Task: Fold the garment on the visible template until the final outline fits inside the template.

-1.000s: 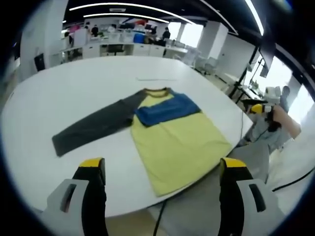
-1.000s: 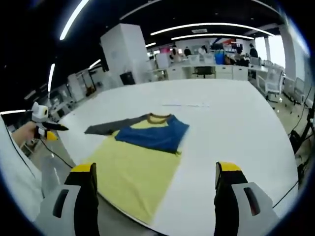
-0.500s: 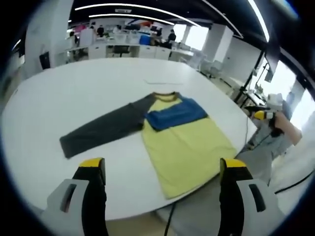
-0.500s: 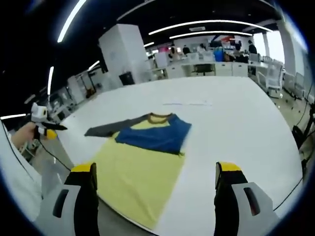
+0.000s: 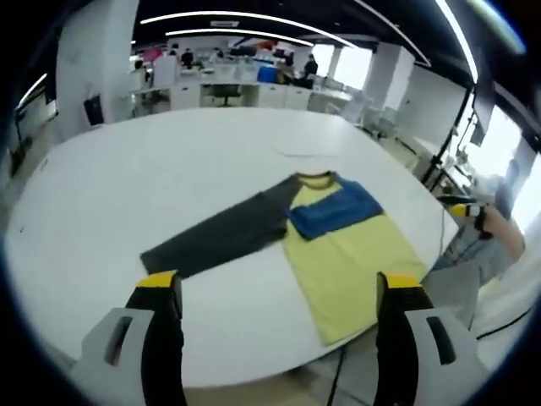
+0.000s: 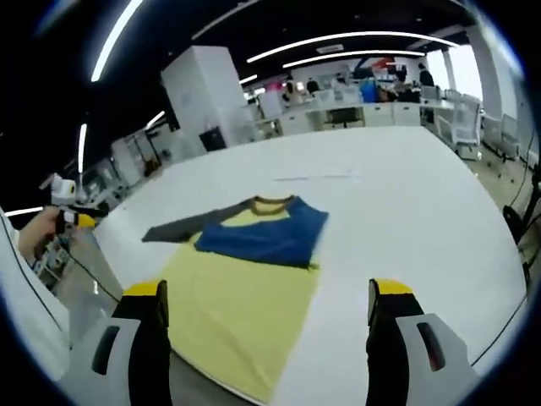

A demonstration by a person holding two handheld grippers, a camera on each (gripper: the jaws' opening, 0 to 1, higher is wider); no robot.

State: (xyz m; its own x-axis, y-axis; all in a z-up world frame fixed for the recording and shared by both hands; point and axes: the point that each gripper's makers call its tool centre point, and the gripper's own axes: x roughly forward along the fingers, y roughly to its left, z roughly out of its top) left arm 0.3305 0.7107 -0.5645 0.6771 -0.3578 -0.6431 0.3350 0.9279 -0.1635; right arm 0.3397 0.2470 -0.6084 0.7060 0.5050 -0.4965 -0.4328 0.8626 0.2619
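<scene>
Garment lies flat on the white table, blue sleeve already folded over the chest. Left gripper and right gripper are held wide open, empty — grey sleeve is best pinched at its cuff and laid across.

Matt cloth garment, smooth table

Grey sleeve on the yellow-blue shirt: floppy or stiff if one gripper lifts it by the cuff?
Likely floppy: the grey sleeve lies flat and thin on the white table. It would probably drape and tug the yellow-blue shirt along, since that smooth tabletop looks slippery.
</scene>
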